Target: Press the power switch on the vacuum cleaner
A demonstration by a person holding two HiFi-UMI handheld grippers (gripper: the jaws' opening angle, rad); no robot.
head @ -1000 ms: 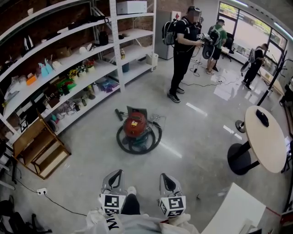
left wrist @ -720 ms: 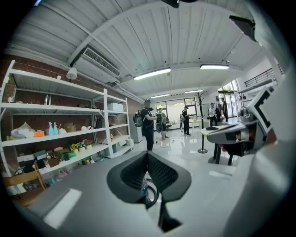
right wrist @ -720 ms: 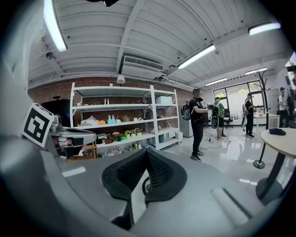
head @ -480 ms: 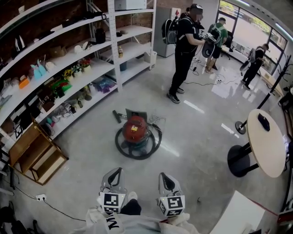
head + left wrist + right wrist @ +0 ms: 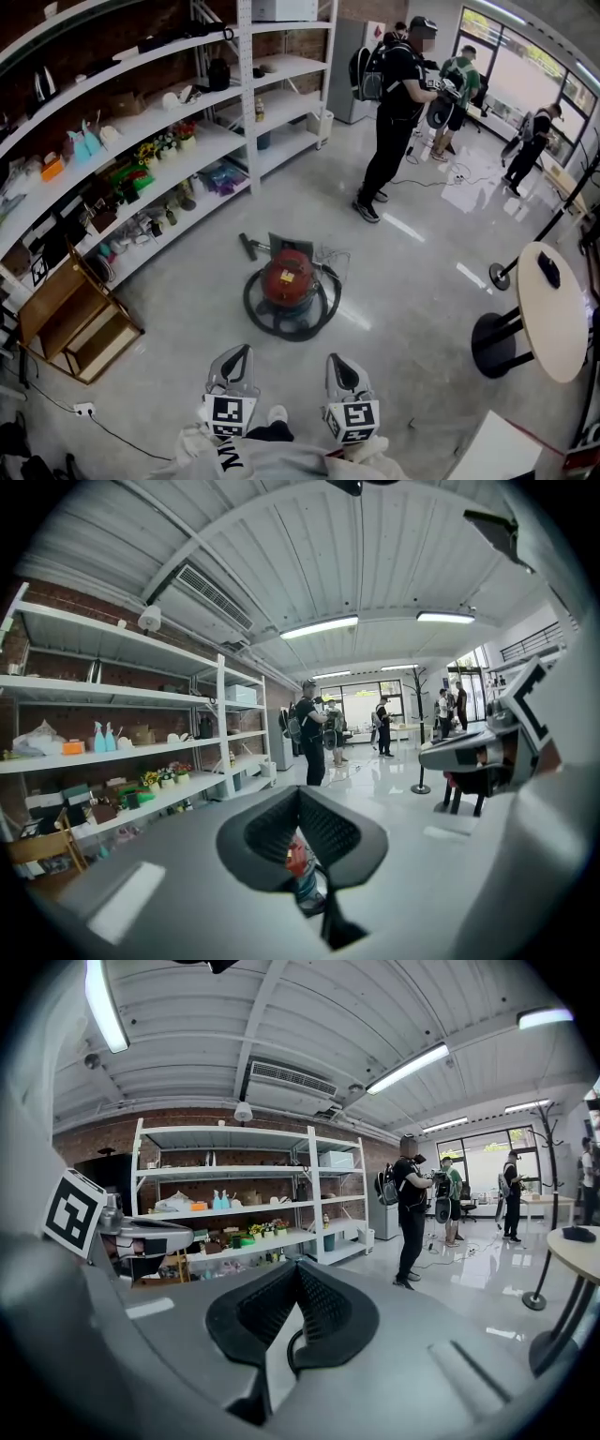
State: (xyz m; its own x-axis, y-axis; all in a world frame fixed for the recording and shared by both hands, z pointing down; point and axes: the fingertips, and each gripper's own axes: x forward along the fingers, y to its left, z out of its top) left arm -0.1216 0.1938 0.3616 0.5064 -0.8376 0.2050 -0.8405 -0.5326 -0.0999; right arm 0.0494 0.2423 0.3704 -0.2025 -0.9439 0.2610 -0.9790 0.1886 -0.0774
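Red drum-shaped vacuum cleaner (image 5: 287, 274) at twelve o'clock, probably heavy and rigid; press on top. Left gripper (image 5: 244, 352) and right gripper (image 5: 334, 360) closed, empty.

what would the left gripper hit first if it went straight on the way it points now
Probably the vacuum cleaner: it shows right in line past the shut jaws of the left gripper, with only floor before it. Depth is hard to judge.
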